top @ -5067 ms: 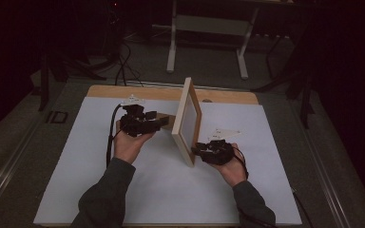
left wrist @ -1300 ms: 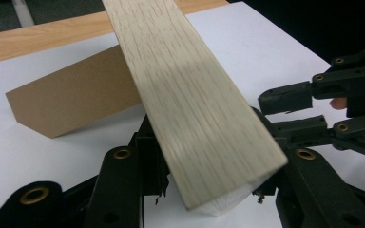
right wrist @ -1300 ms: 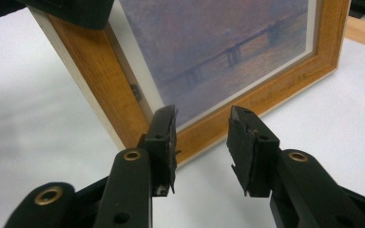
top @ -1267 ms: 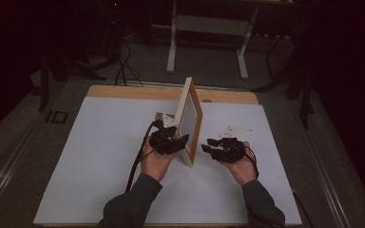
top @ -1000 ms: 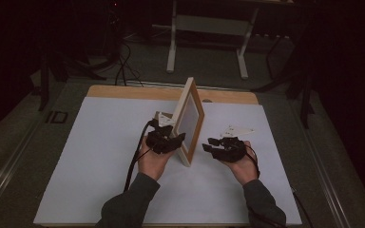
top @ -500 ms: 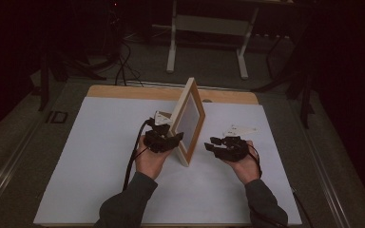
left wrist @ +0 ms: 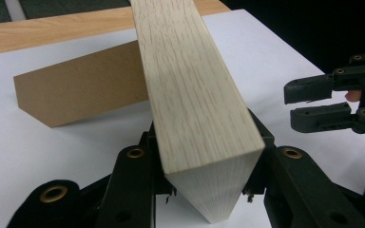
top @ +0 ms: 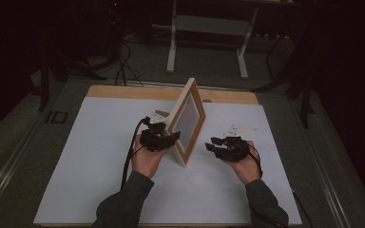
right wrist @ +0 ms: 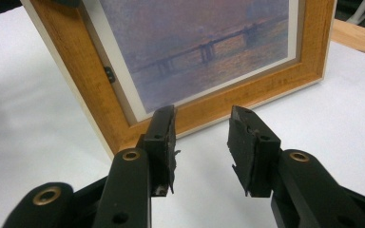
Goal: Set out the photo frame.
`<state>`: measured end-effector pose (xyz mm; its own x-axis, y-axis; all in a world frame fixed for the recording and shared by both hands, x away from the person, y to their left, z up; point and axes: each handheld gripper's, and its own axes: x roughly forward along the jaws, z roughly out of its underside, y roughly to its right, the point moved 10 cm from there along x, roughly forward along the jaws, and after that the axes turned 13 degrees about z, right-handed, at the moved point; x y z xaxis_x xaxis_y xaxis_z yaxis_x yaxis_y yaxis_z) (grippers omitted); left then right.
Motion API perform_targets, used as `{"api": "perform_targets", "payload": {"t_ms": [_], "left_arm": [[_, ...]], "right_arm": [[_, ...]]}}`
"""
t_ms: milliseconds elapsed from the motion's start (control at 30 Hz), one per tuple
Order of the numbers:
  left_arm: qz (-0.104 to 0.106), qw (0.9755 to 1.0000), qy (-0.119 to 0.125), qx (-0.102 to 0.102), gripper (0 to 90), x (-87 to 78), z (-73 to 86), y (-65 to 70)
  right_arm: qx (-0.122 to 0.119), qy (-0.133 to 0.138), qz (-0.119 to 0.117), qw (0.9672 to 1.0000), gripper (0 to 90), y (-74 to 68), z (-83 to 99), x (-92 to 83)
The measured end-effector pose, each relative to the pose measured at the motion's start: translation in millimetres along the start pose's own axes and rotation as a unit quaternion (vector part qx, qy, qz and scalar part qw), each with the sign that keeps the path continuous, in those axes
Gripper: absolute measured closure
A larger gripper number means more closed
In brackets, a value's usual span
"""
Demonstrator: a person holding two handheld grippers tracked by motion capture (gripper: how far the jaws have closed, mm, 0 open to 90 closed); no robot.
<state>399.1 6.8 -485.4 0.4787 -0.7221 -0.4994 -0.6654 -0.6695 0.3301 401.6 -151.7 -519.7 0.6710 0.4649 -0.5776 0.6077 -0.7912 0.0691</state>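
Gripping the picture frame (left wrist: 195, 109) by its near edge, your left hand-held gripper (left wrist: 204, 171) should steady it upright on the table (top: 100, 156) while the right hand-held gripper (right wrist: 202, 142) waits released just in front.

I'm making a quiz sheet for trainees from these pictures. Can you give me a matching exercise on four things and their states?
Things:
1. picture frame
2. left hand-held gripper
3. right hand-held gripper
4. brown easel flap

States:
A. jaws open, nothing between them
B. stands tilted on the white sheet
C. clamped on the frame's edge
D. props the frame from behind

Pairs: 1-B, 2-C, 3-A, 4-D
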Motion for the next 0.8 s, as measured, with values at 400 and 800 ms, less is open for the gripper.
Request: {"api": "perform_targets", "payload": {"t_ms": [400, 800], "left_arm": [[-0.036, 0.9983, 0.042, -0.016, 67.2, -5.3, -1.9, -9.1], [-0.038, 0.9968, 0.063, -0.033, 69.0, -13.5, -2.7, -20.6]], "right_arm": [[0.000, 0.000, 0.002, 1.0000, 61.5, 1.5, -0.2, -0.5], [-0.001, 0.001, 0.004, 1.0000, 61.4, 3.8, -1.4, -1.9]]}}
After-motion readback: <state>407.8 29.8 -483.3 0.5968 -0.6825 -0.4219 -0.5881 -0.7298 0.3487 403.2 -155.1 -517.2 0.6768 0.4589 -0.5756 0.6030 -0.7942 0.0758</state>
